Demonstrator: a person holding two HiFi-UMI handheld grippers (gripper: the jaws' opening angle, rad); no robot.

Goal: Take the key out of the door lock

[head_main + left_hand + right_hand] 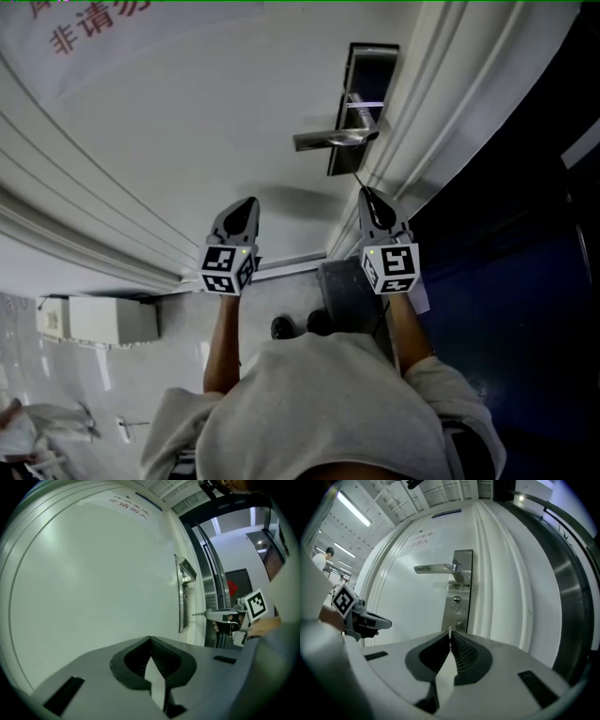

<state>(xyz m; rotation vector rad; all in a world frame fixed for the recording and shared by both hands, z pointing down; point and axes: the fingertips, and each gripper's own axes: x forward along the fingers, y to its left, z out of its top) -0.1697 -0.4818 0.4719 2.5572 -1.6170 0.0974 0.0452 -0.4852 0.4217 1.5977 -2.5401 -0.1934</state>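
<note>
The steel lock plate (pixel 361 103) with its lever handle (pixel 333 139) sits on the white door (pixel 187 122). My right gripper (pixel 366 193) is shut on the key (pixel 357 178), whose thin blade pokes out past the tips, clear of the plate. In the right gripper view the key (pixel 450 632) shows as a sliver at the jaw tips, below the empty keyhole (pixel 456 603). In the left gripper view the key (pixel 198 614) points at the plate (pixel 182 597) with a small gap. My left gripper (pixel 247 203) is shut on nothing, held level beside the right, facing bare door.
The door's moulded frame (pixel 412 141) runs right of the lock, with a dark blue panel (pixel 525 281) beyond it. A white box (pixel 98 319) stands on the floor at left. Red print (pixel 94 23) marks the door. A person (pixel 323 557) stands far off.
</note>
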